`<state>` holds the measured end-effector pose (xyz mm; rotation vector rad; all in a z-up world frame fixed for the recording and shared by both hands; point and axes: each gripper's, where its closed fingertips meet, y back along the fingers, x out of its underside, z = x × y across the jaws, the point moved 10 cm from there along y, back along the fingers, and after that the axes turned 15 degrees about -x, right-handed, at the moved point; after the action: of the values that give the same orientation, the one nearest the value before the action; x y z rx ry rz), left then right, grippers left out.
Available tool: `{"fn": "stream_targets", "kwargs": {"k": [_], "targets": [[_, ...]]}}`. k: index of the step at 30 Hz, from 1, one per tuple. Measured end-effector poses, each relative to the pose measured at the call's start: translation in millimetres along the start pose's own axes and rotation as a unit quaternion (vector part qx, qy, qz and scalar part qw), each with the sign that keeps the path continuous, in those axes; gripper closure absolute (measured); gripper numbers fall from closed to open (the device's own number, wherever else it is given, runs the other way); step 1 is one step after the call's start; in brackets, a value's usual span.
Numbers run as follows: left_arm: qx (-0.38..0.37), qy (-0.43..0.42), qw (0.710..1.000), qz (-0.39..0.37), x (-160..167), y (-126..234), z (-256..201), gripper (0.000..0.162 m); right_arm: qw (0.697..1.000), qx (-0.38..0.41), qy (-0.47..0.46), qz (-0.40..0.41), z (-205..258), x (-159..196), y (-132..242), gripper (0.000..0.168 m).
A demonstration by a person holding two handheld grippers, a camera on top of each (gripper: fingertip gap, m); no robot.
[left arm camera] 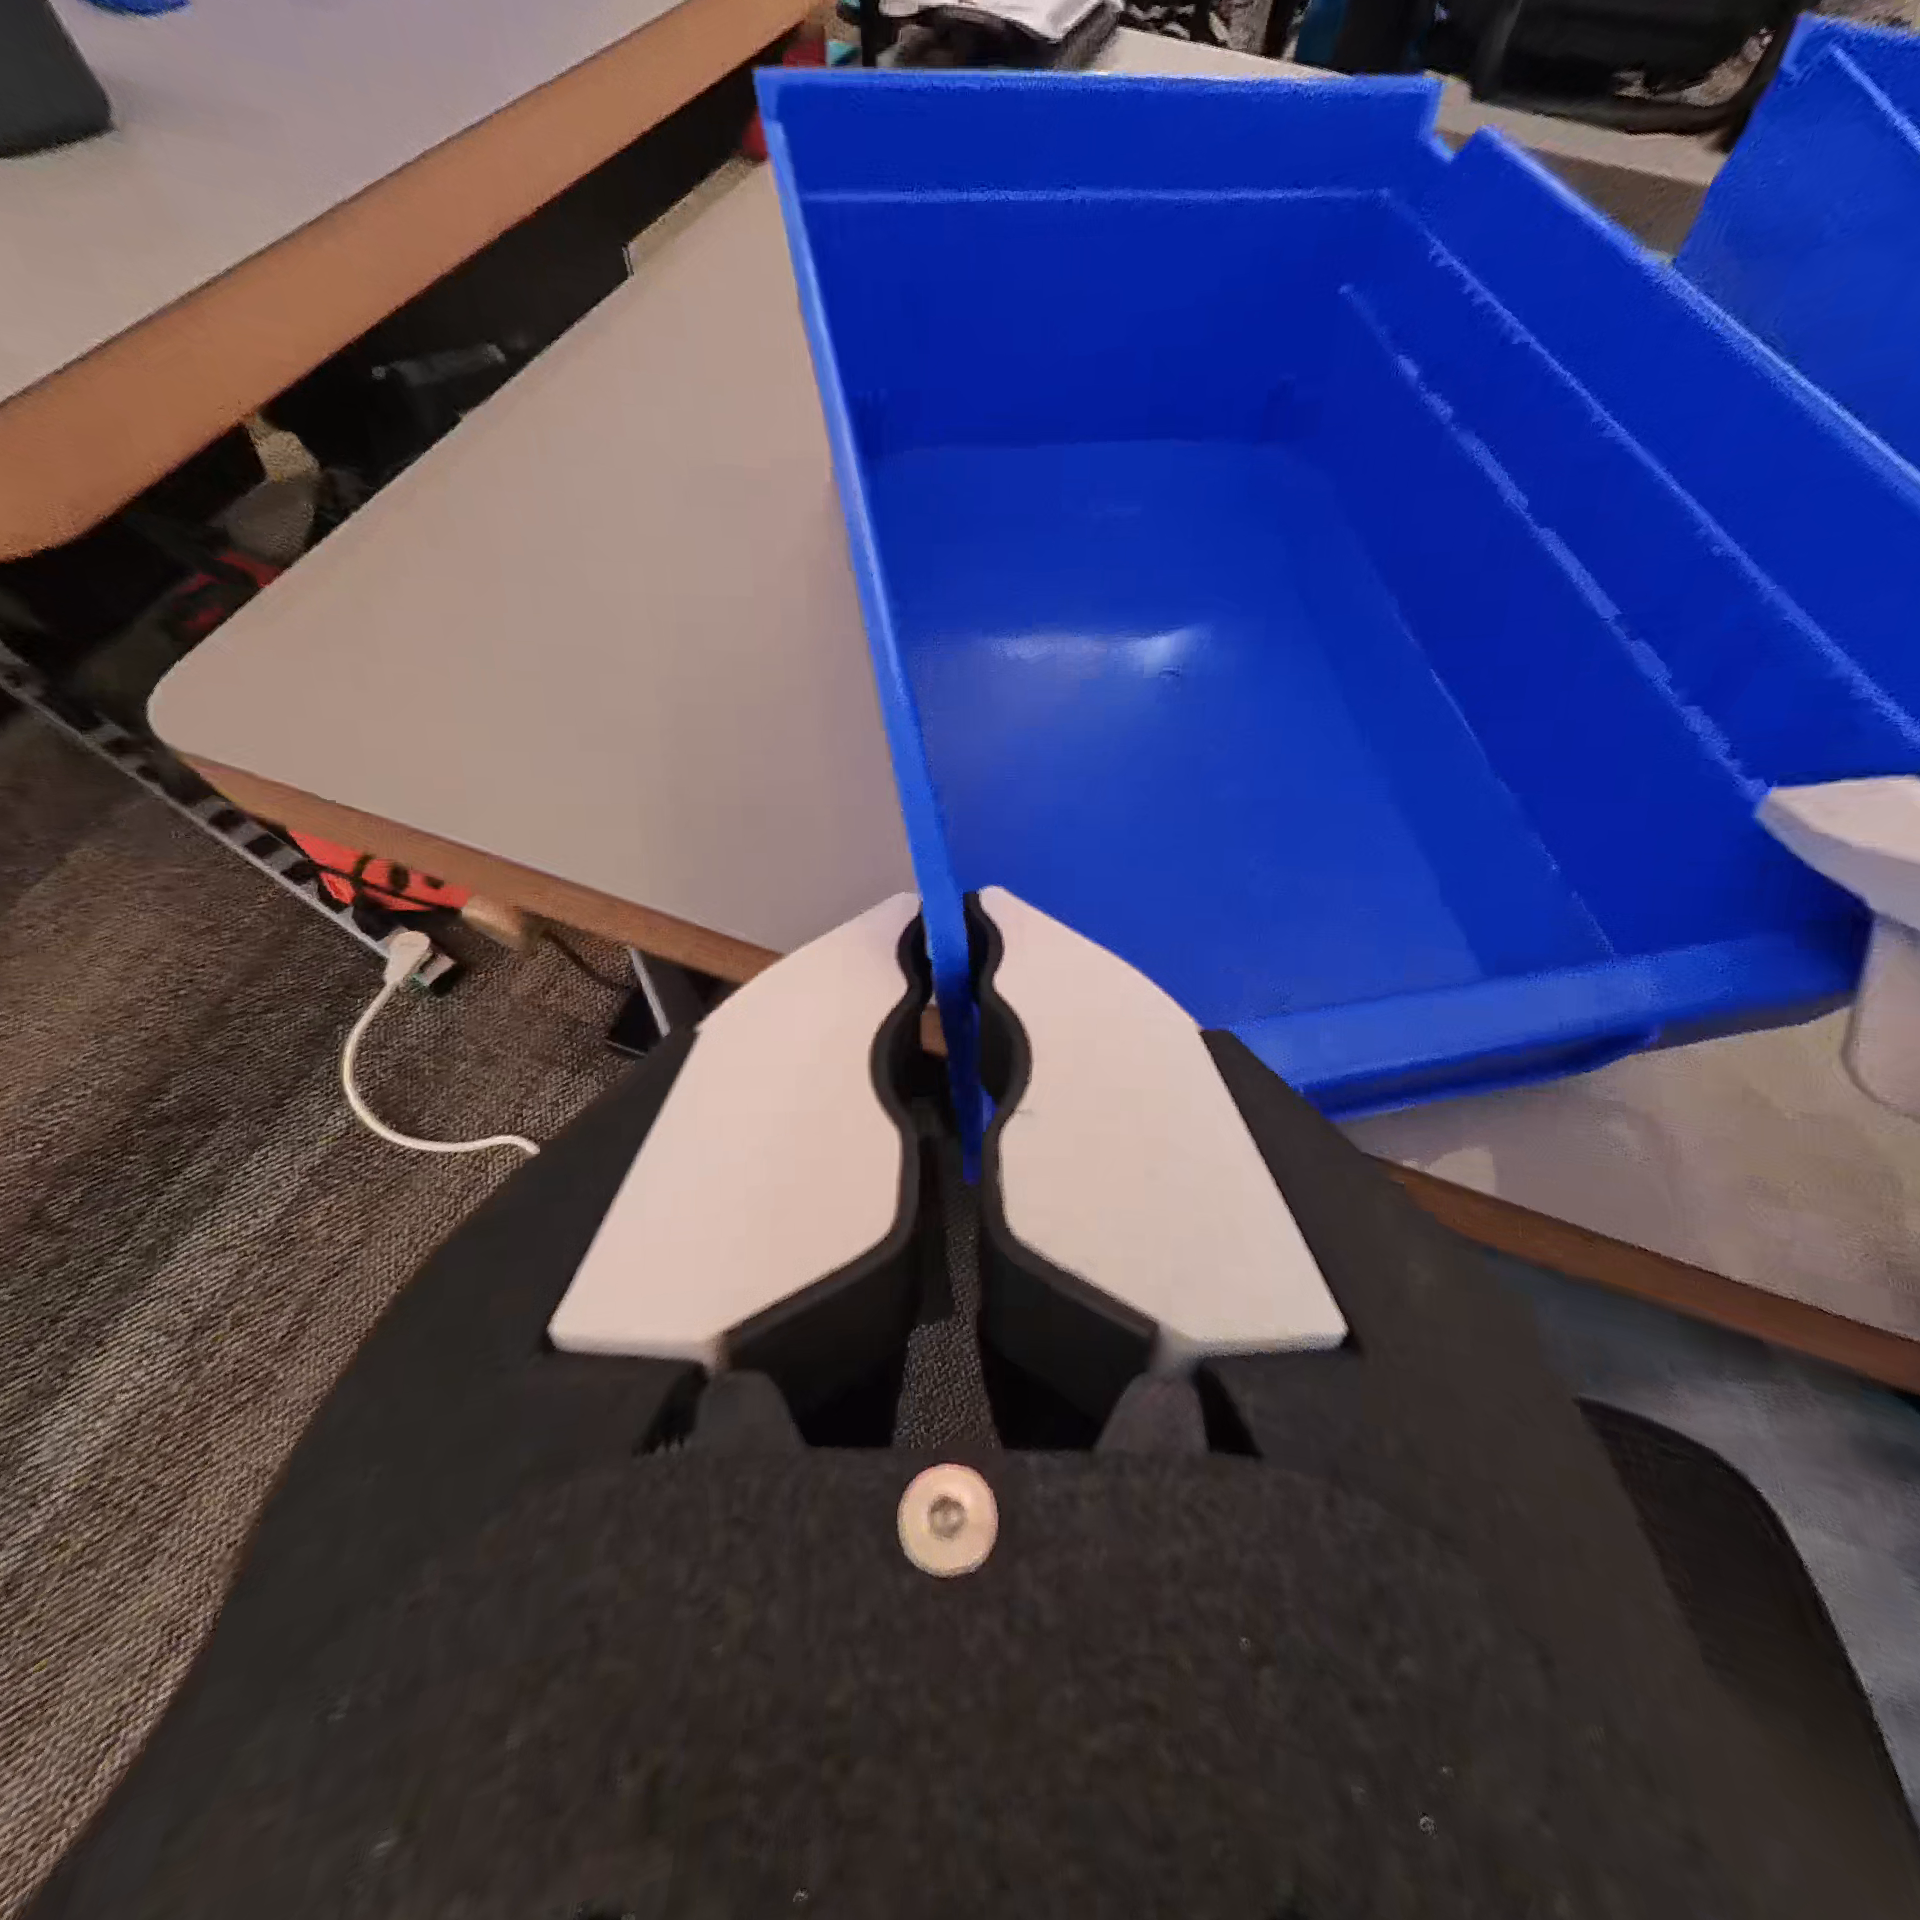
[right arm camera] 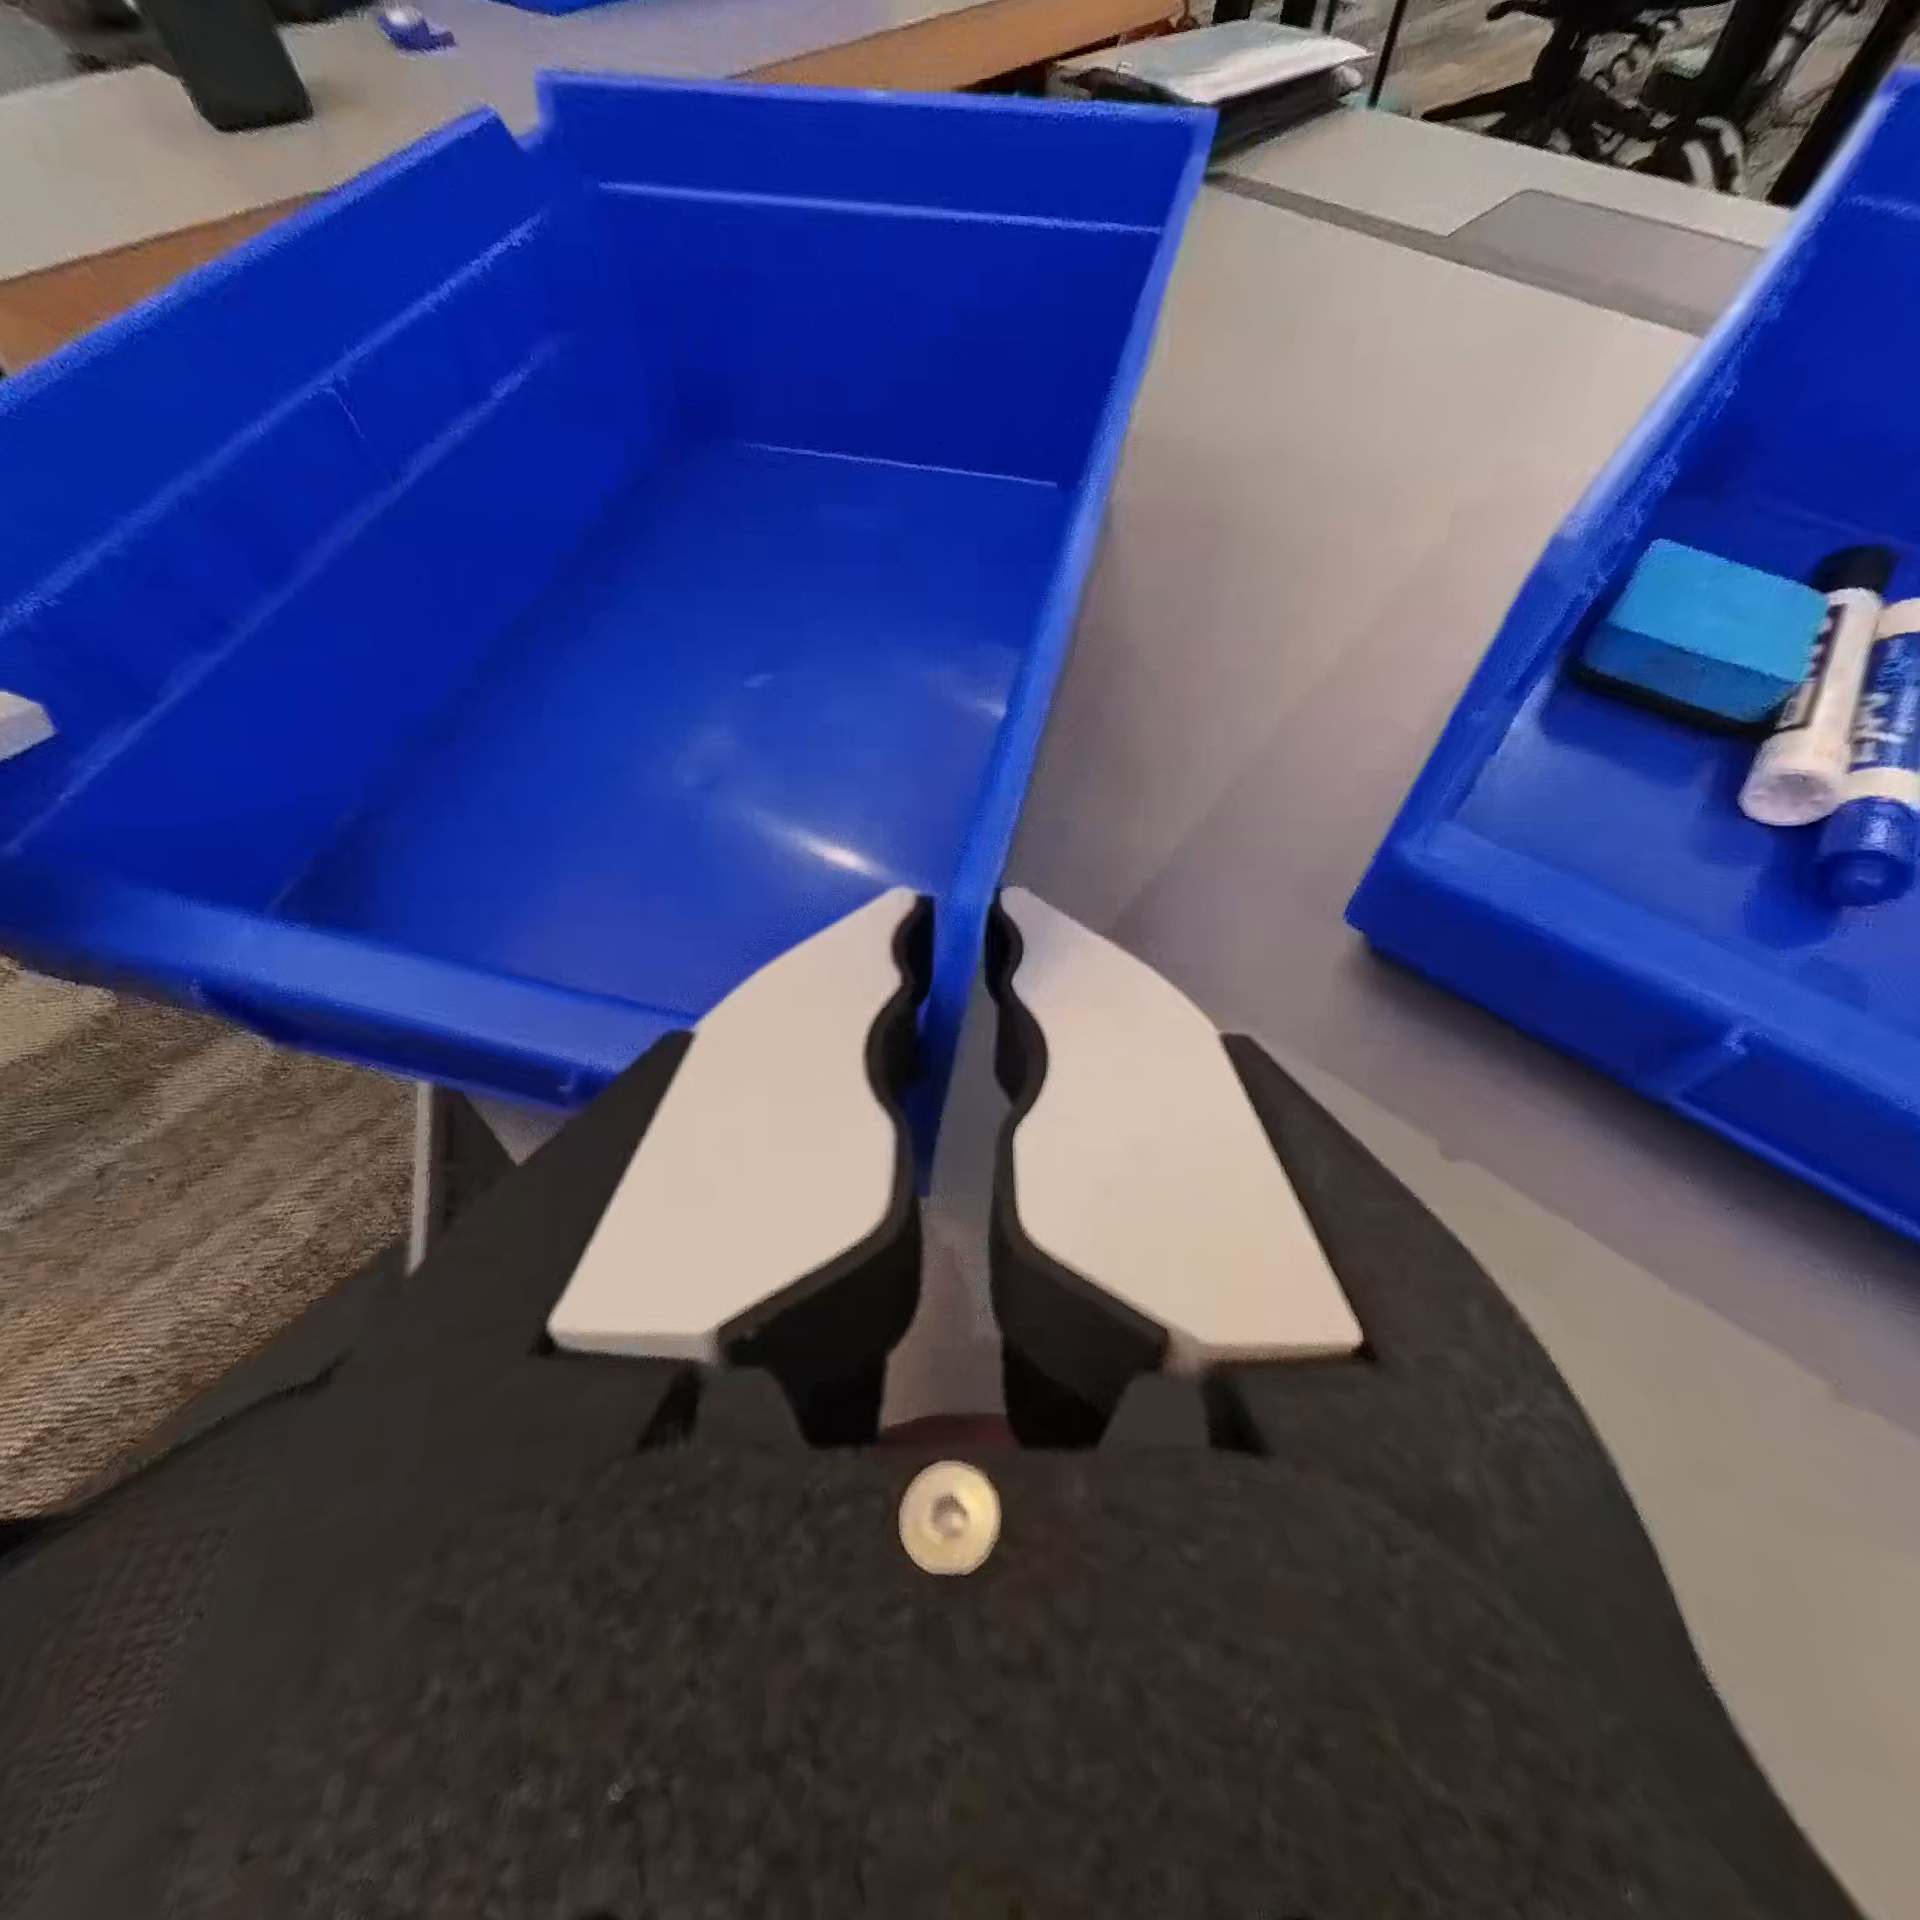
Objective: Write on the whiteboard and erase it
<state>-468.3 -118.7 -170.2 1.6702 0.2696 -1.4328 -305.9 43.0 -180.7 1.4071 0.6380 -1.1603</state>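
- The left gripper (left arm camera: 948,935) is pinching the thin left wall of an empty, big blue plastic bin (left arm camera: 1195,675).
- The right gripper (right arm camera: 958,925) is pinching the right wall of that same bin (right arm camera: 623,675). So 2 grippers hold 1 bin, 1 on each side.
- The bin sits partly over the edge of a pale grey table (left arm camera: 540,623), so it could tip.
- The bin looks light and stiff, but its walls are thin and smooth. I think they could bend or slip, so both sides should move together.
- The things for the task lie in a second blue plastic bin (right arm camera: 1558,914), well apart to the right.
- In it are a soft blue block eraser (right arm camera: 1704,644) and 2 white-and-blue markers (right arm camera: 1829,707), touching side by side.
- The eraser looks squashy and easy to grab on its long sides.
- The markers are round, hard and slippery. Grab 1 at the middle of its body.
- I cannot see any whiteboard.
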Motion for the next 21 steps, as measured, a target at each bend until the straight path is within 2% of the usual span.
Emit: {"fn": "stream_targets", "kwargs": {"k": [4, 9, 17, 21], "targets": [[-0.013, 0.011, 1.0, -0.018, 1.1, 11.5, -4.2, 0.157, 0.999, 0.031, 0.031, -0.008, 5.0, -13.1, 9.6, 0.164], [0.005, 0.041, 0.996, -0.08, -36.5, 37.1, -16.6, 0.157, 0.995, 0.04, 0.056, -0.075, 2.0, -59.4, 47.7, 0.164], [0.054, 0.043, 0.971, -0.227, -127.7, 100.3, -79.1, 0.157, 0.969, 0.098, 0.097, -0.203, -29.0, -129.3, 149.5, 0.164], [0.12, 0.01, 0.956, -0.269, -170.3, 128.8, -140.6, 0.157, 0.951, 0.155, 0.104, -0.248, -59.6, -147.9, 223.9, 0.164]]}}
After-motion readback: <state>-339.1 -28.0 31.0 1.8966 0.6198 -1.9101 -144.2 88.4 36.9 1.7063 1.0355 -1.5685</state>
